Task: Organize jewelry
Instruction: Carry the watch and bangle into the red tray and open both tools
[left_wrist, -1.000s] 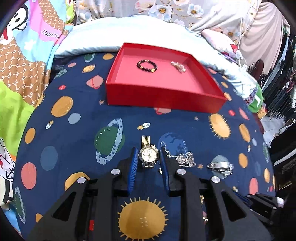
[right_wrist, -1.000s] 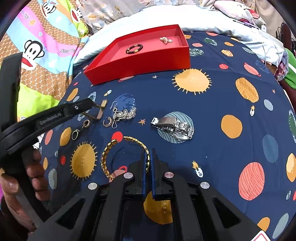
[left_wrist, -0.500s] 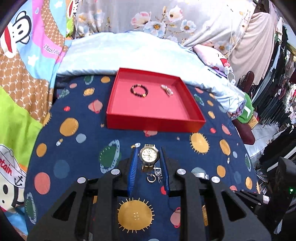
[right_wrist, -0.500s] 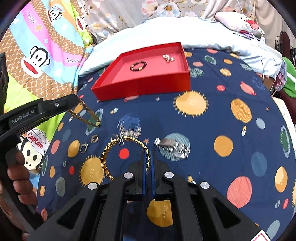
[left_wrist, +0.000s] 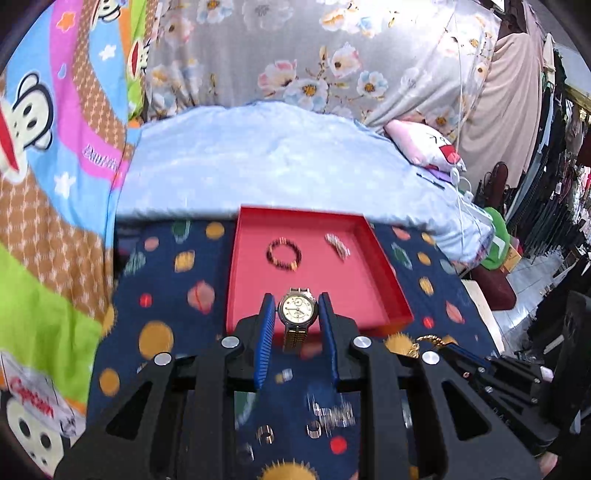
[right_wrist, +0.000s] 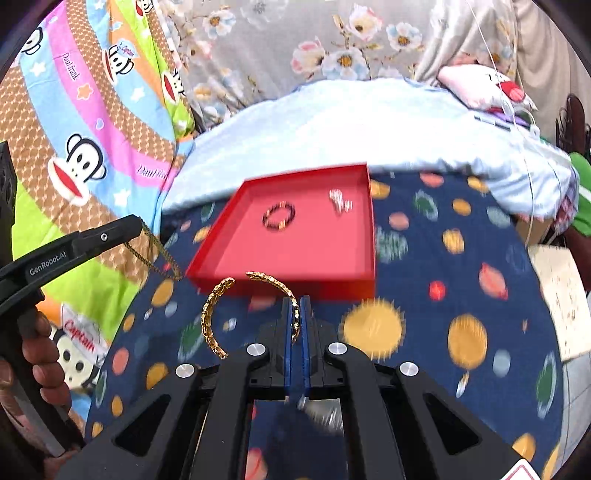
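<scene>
My left gripper is shut on a gold-and-silver wristwatch and holds it in the air above the near edge of the red tray. My right gripper is shut on a gold open bangle and holds it up in front of the red tray. A dark beaded bracelet and a small silver piece lie in the tray. The left gripper also shows at the left of the right wrist view, with the watch strap hanging from it.
Rings and a silver chain piece lie on the navy planet-print cloth below the left gripper. A light blue quilt lies behind the tray. Cartoon bedding is on the left, a clothes rack on the right.
Both grippers have risen off the cloth and moved forward toward the tray, the left carrying the watch, the right carrying the bangle. The left now hangs over the tray's near edge.
</scene>
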